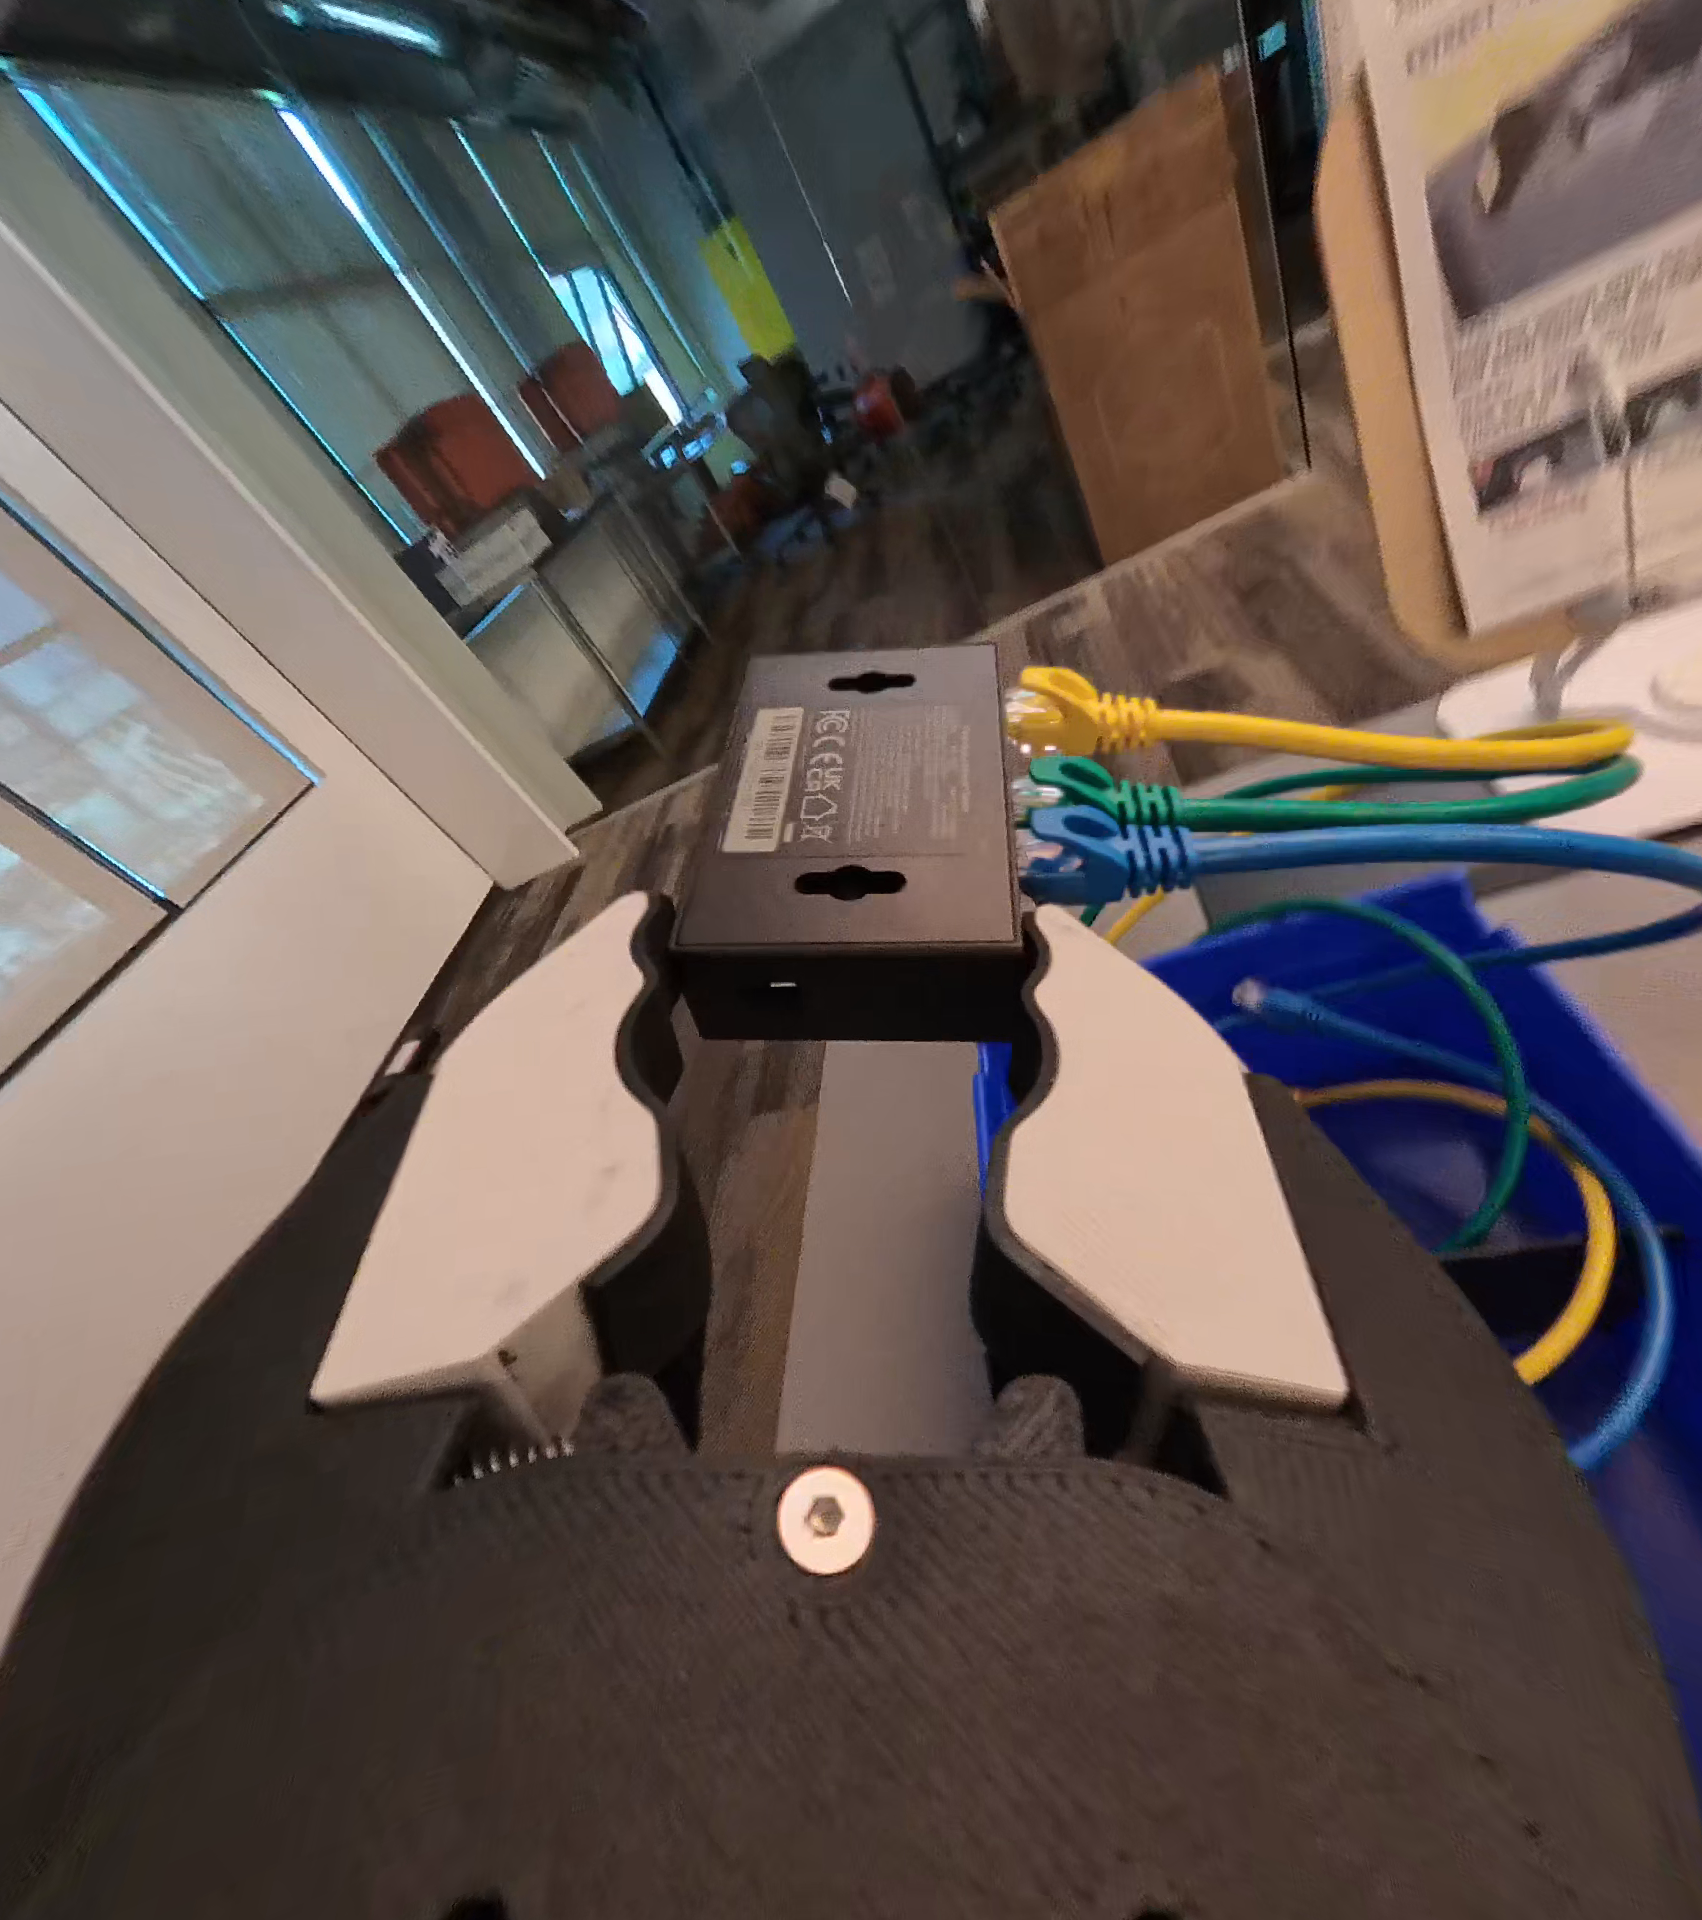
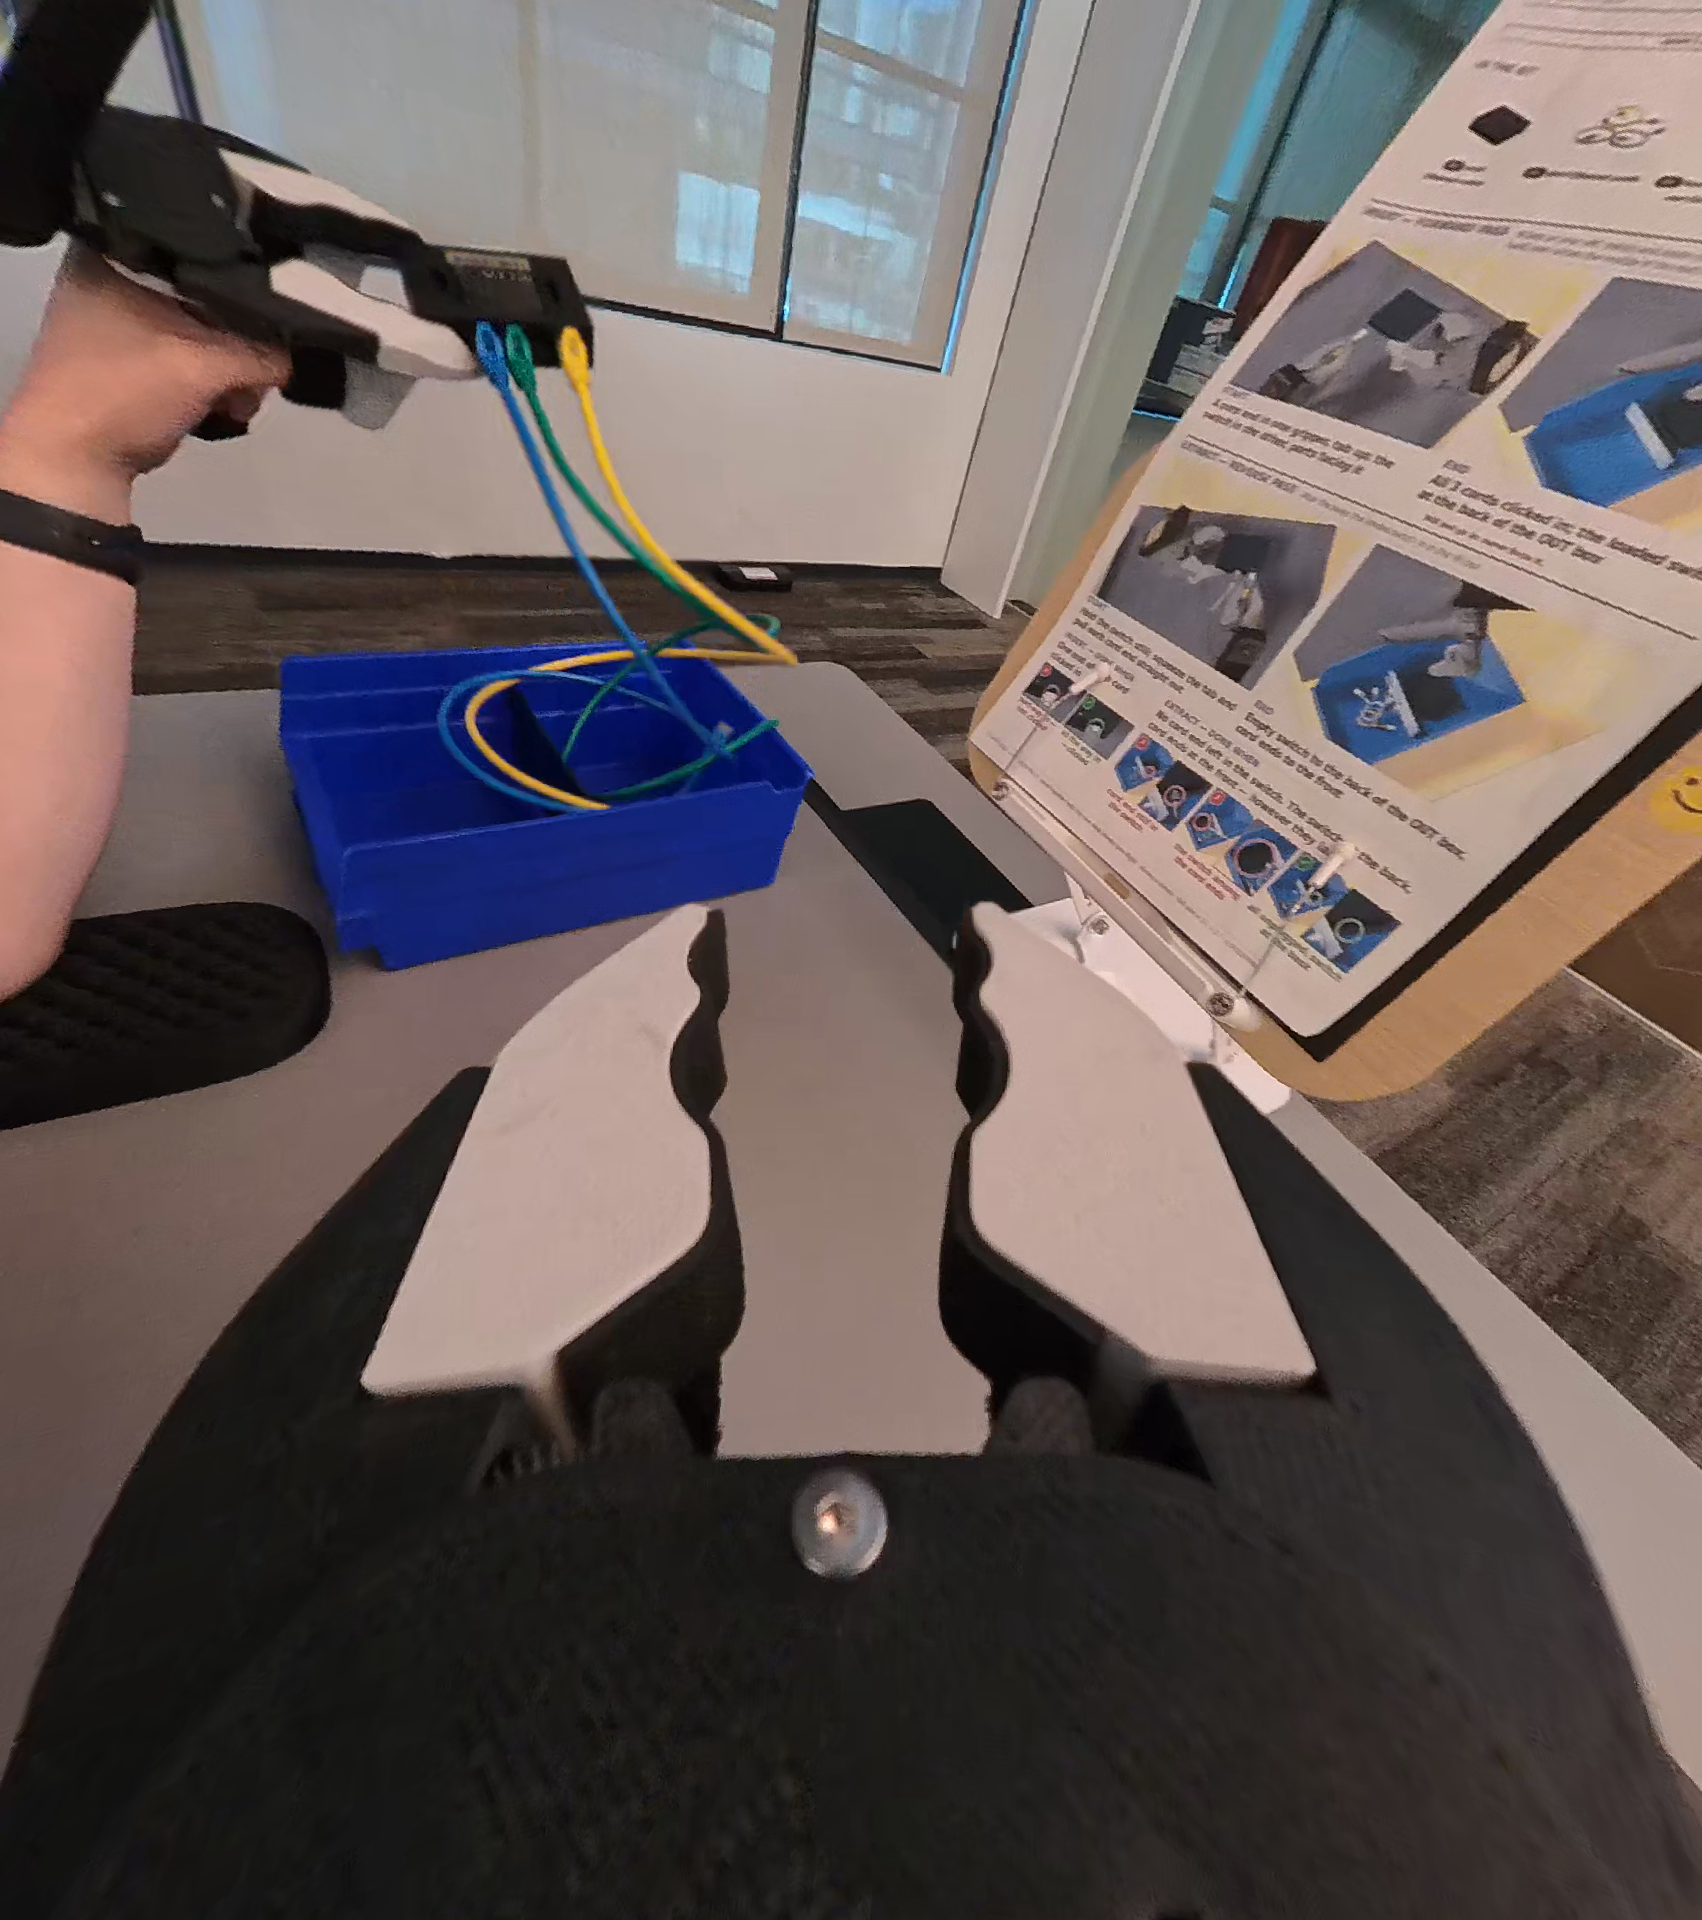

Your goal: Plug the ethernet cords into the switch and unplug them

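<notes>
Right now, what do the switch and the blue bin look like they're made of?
Switch: black casing with a matte, slightly grainy finish and keyhole mounting slots; plastic or painted metal, hard to tell. Blue bin: apparently moulded plastic, uniform colour, soft sheen, stepped ribs along its walls.

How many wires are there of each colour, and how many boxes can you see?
Yellow wire: 1
Green wire: 1
Blue wire: 1
Black switch box, held in the left gripper: 1
Blue bin: 1
Total: 5 things, 3 wires and 2 boxes.
</notes>
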Demonstrator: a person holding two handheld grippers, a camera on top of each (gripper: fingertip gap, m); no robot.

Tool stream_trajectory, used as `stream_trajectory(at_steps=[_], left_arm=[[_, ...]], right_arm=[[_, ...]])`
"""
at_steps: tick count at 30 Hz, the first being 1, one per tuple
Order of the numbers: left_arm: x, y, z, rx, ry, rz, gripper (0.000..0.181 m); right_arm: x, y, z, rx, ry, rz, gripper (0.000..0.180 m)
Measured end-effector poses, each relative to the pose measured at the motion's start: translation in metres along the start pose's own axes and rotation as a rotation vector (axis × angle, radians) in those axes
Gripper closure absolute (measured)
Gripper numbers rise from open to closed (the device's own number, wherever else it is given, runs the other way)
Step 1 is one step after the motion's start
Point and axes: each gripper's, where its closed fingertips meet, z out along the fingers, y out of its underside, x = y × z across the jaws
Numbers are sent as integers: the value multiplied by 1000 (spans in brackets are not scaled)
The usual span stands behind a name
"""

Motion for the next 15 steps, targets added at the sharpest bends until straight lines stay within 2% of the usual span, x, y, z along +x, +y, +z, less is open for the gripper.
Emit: stream_trajectory(at_steps=[6,15], left_arm=[[-14,-47,-15,160,-9,-168,120],[-10,-175,-40,356,98,-208,120]], right_arm=[[2,-3,-2,13,1,-11,137],[13,-13,-19,82,24,25,137]])
